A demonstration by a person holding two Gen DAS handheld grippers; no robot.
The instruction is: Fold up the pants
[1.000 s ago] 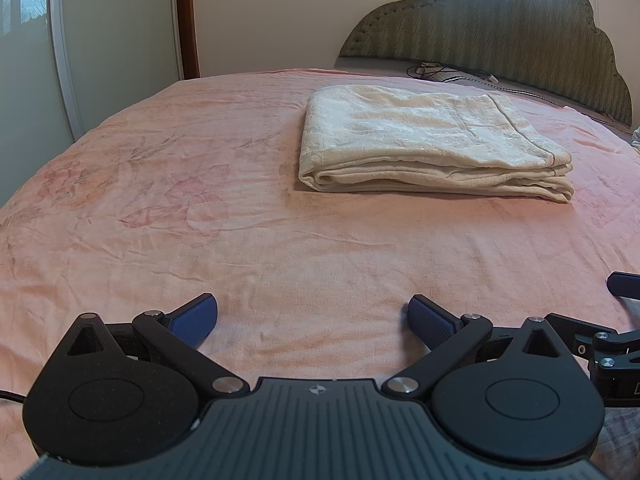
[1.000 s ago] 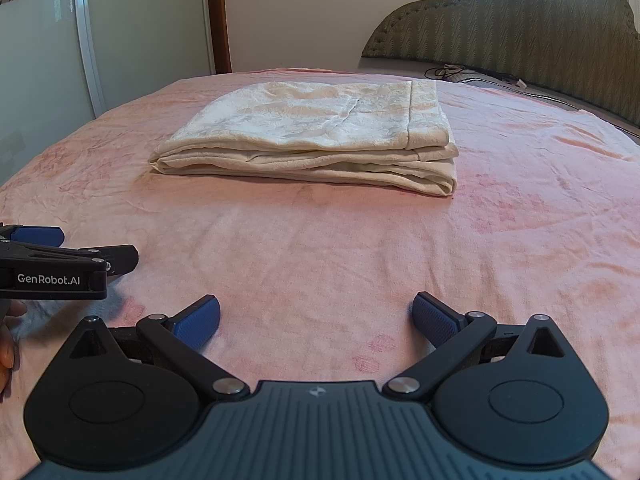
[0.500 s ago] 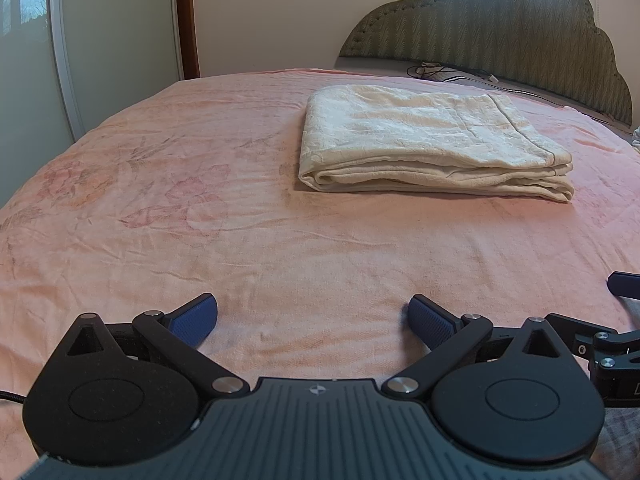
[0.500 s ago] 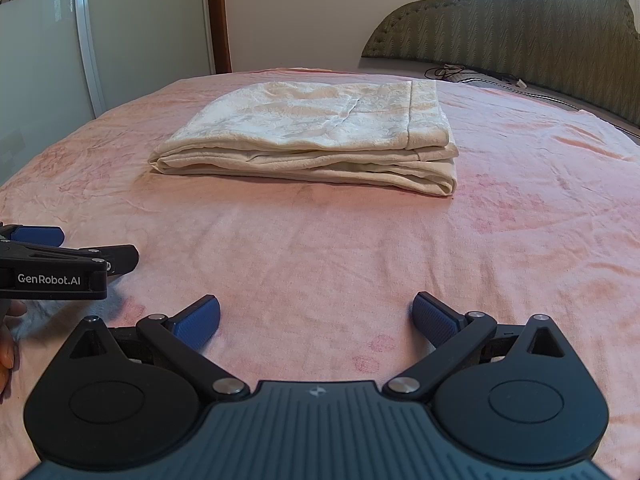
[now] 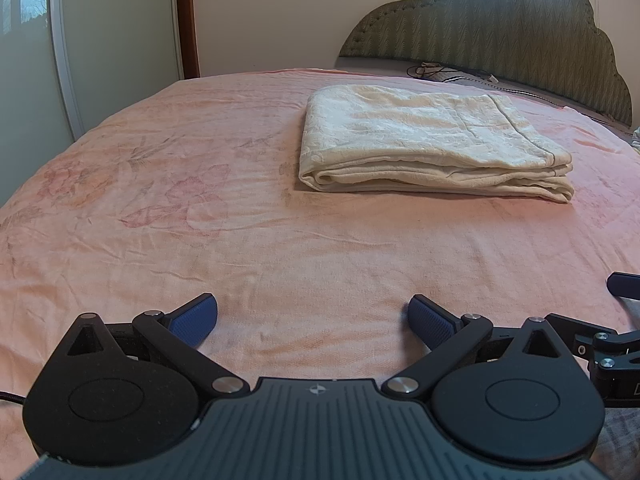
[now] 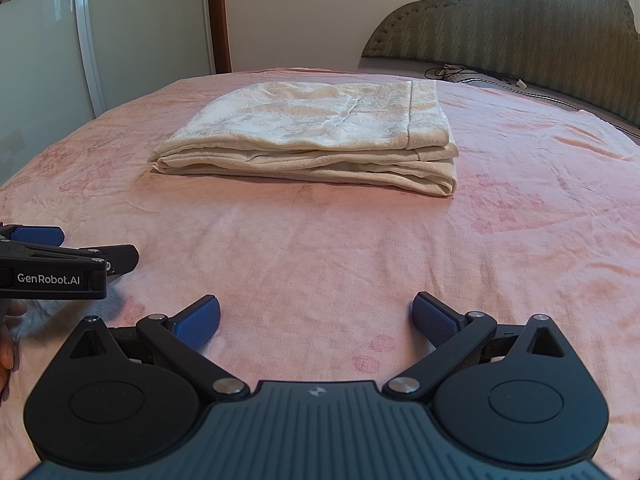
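Nothing has shifted since the earlier frames: both tools sit where they were, low over the pink bedspread (image 5: 248, 216), and the cream pants (image 5: 432, 148) lie untouched.

Working left to right from the pants: the left gripper (image 5: 313, 316) sits well short of their near edge and toward their left end, its blue pads spread wide and empty. The right gripper (image 6: 316, 316) sits just beside it, nearer the right end, likewise spread apart with nothing held.

The pants are already a flat stacked bundle in the middle of the bed, short of the headboard (image 5: 500, 36). Their long axis runs left-right across both views, rounded fold leftward, hemmed edge rightward.

Folding looks finished; I would keep both tools clear and not drag the layers.
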